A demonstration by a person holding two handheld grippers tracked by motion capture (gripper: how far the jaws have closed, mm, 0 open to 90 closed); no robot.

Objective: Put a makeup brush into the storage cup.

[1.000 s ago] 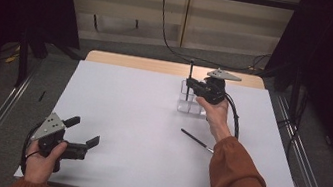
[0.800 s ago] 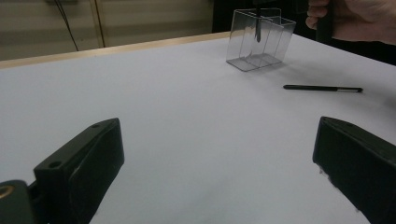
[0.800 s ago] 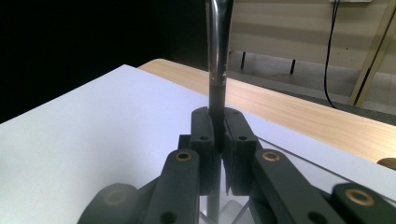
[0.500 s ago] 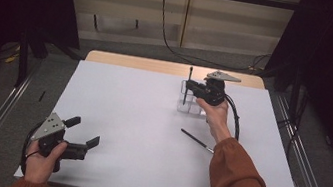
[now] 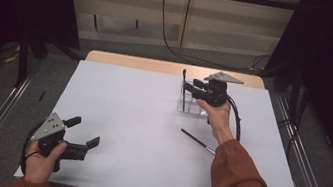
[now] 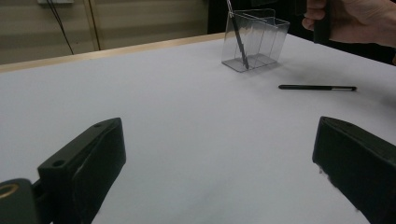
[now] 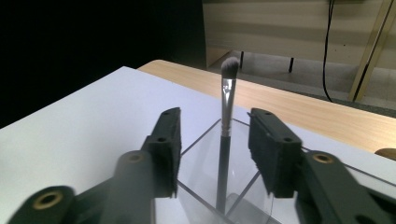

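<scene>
A clear plastic container (image 5: pixel 195 106) stands at the far right of the white table. A make-up brush (image 5: pixel 183 89) stands in it, bristles up, leaning against its wall. My right gripper (image 5: pixel 193 87) hovers just over the container. Its jaws have just been opening, and in the right gripper view the brush (image 7: pixel 226 116) rises between them with a gap on each side. A second dark brush (image 5: pixel 197 141) lies flat on the table nearer the person. My left gripper (image 5: pixel 83 131) rests open near the front left edge, nothing between its jaws (image 6: pixel 219 140).
The left gripper view shows the container (image 6: pixel 261 42), the lying brush (image 6: pixel 317 87) and the person's right hand (image 6: pixel 359 18) beyond it. A bare wooden strip (image 5: pixel 158 66) runs along the table's far edge. Metal rails (image 5: pixel 303 160) flank the table.
The right gripper's jaws have spread apart and let go of the brush, which now stands by itself in the container. Neither hand has shifted.
</scene>
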